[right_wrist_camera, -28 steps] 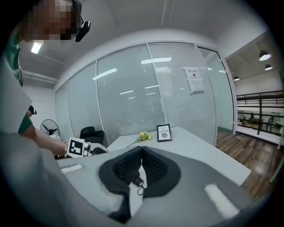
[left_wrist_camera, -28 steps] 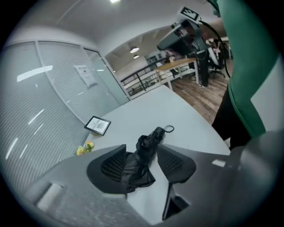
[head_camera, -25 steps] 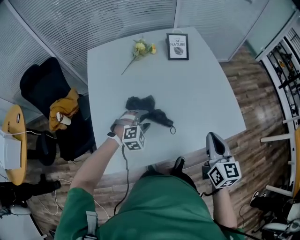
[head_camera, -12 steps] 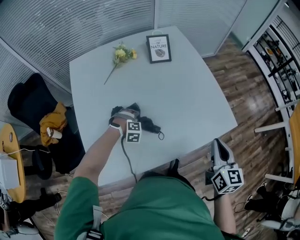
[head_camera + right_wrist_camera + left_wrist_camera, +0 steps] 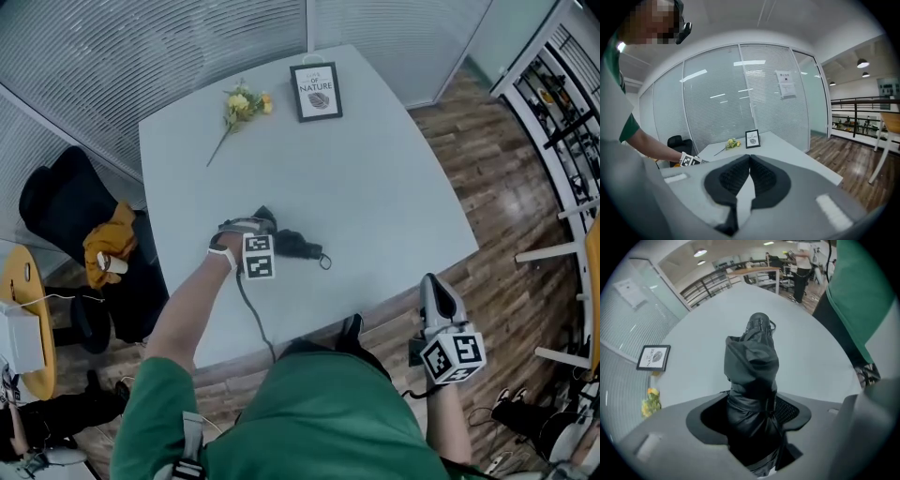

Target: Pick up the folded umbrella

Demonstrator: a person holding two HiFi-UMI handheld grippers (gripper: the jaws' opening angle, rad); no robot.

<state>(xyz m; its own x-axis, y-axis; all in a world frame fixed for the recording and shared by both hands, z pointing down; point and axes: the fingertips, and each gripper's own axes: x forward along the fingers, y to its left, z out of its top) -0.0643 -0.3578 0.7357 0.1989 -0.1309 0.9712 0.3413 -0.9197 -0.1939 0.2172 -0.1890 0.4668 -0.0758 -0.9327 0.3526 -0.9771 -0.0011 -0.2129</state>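
We see the folded umbrella [image 5: 752, 362] lying on the pale table [image 5: 375, 178], in the front-left part of it, nearer the person's edge than the far side. It is black and bunched in loose fabric. Its length runs to the right in the head view and ends in a small strap loop [image 5: 324, 262].

The left hand-held gripper [image 5: 752, 408] points steeply down onto the umbrella's left end. In the left gripper view the umbrella stands right between the two jaws and stretches away from them to its rounded end cap. The jaws are closing around it. The fabric fills most of the gap, yet part of the ribbed pad on the right shows bare beside it, so we do not read a firm clamp.

The right hand-held gripper [image 5: 750, 157] has its jaws together, tips meeting, with nothing between them. In the head view it hangs off the table's near right edge, above the wooden floor [image 5: 487, 234] and well apart from the umbrella.

At the far side of the table a framed picture [image 5: 315, 91] stands upright, and a sprig of yellow flowers [image 5: 242, 103] lies just to its left. Neither is near the umbrella. Beside the table's left edge we see a black chair [image 5: 56, 202] with a yellow garment [image 5: 111, 239] on it.
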